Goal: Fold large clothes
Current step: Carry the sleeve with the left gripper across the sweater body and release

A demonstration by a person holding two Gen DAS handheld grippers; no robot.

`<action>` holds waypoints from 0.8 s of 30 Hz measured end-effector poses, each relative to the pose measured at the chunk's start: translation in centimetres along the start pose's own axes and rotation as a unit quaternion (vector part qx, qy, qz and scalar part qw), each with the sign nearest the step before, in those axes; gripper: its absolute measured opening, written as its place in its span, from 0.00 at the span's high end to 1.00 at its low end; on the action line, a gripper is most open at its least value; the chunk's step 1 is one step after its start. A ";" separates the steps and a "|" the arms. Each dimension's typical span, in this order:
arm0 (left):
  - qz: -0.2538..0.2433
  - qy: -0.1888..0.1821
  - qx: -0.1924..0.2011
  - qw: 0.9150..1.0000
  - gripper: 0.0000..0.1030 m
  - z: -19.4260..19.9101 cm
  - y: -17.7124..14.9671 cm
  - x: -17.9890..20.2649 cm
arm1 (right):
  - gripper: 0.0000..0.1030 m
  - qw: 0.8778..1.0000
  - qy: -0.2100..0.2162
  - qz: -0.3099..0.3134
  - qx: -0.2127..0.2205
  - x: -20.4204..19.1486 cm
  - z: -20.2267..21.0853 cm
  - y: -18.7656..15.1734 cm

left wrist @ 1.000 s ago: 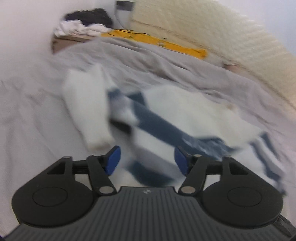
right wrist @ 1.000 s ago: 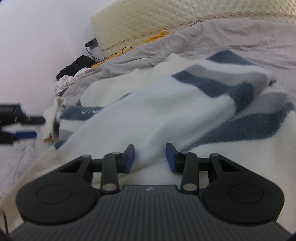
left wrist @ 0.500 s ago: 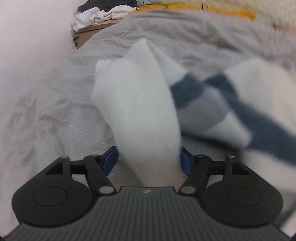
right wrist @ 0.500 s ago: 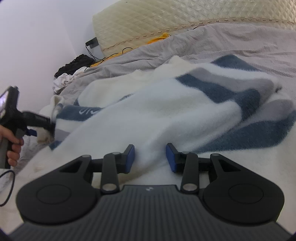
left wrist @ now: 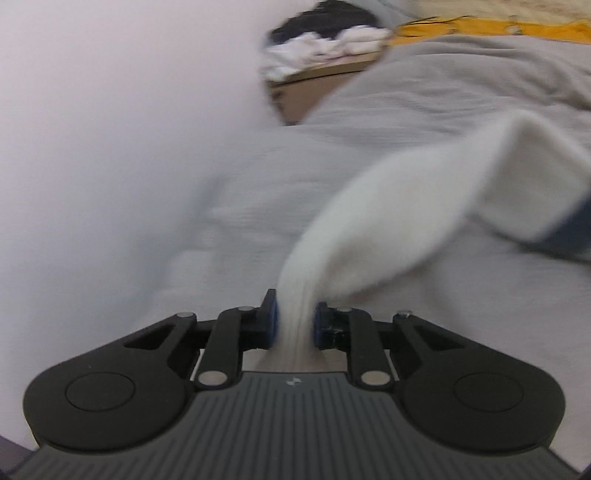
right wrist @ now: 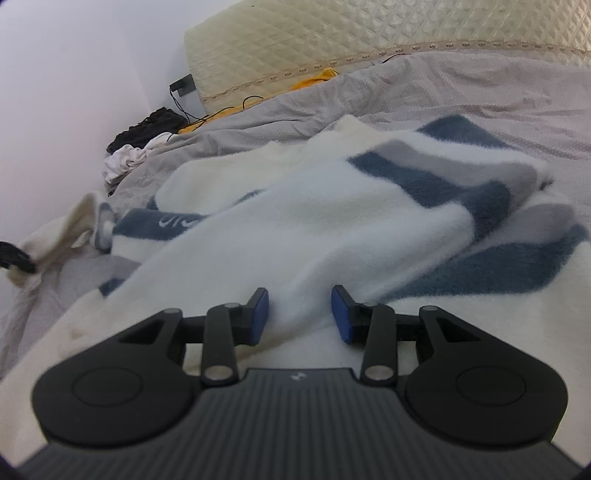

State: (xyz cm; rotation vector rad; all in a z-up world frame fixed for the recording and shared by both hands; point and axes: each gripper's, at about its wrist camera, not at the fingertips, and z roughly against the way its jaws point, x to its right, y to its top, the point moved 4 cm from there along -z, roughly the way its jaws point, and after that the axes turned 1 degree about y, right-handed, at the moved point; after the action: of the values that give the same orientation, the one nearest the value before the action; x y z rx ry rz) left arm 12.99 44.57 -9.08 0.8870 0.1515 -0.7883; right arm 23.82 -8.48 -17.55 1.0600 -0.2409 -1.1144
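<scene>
A fluffy white sweater (right wrist: 332,206) with navy and grey stripes lies crumpled on a grey bed cover (right wrist: 480,85). My right gripper (right wrist: 300,314) sits low over its near part, with a thick fold of the white fabric pinched between the blue pads. One white sleeve (left wrist: 406,206) stretches out to the left, away from the body. My left gripper (left wrist: 295,325) has the ribbed cuff between its pads, and the jaws are closing on it. In the right wrist view that gripper (right wrist: 14,258) shows as a dark shape at the far left, at the sleeve's end.
A white wall (left wrist: 110,110) runs close along the left side of the bed. A pile of dark and white clothes (right wrist: 140,147) lies at the bed's far corner. A yellow cloth (left wrist: 480,29) and cables lie below the cream quilted headboard (right wrist: 369,37).
My left gripper swung left onto the white sleeve, closed on its cuff and drew it out towards the wall. The right gripper stayed put with its fold.
</scene>
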 end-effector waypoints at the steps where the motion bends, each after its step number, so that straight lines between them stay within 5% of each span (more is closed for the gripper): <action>1: 0.005 0.014 -0.003 1.000 0.80 -0.6 -0.2 -2.0 | 0.61 1.000 -0.001 0.001 0.001 0.0 0.1 0.0; 7: 0.031 0.051 -0.037 0.998 0.75 -4.1 -2.2 -10.3 | 0.61 1.000 -0.010 -0.004 0.000 0.1 0.4 0.0; 13: 0.102 -0.042 -0.063 0.992 0.64 -5.7 -5.7 -13.7 | 0.61 1.000 -0.020 0.004 -0.002 -0.2 -0.1 0.0; 17: 0.169 -0.091 -0.075 0.979 0.39 -5.1 -8.0 -15.5 | 0.60 1.000 -0.023 0.006 -0.002 -0.4 -0.1 0.0; 20: 0.252 -0.149 -0.092 0.952 0.28 -4.0 -10.0 -17.2 | 0.61 1.000 -0.022 0.005 -0.001 -0.3 0.0 -0.1; 22: 0.323 -0.196 -0.098 0.921 0.24 -2.7 -11.7 -18.3 | 0.61 1.000 -0.023 0.005 -0.001 -0.4 0.1 -0.1; 24: 0.387 -0.255 -0.100 0.880 0.22 -1.9 -13.0 -18.5 | 0.61 1.000 -0.023 0.008 0.000 -0.4 0.2 -0.1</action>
State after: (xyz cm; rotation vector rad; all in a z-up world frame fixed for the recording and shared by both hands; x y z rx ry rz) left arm -8.58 51.40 -10.66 0.4457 -0.5582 -0.2175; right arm 23.41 -8.27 -17.39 1.0308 -0.2858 -1.1257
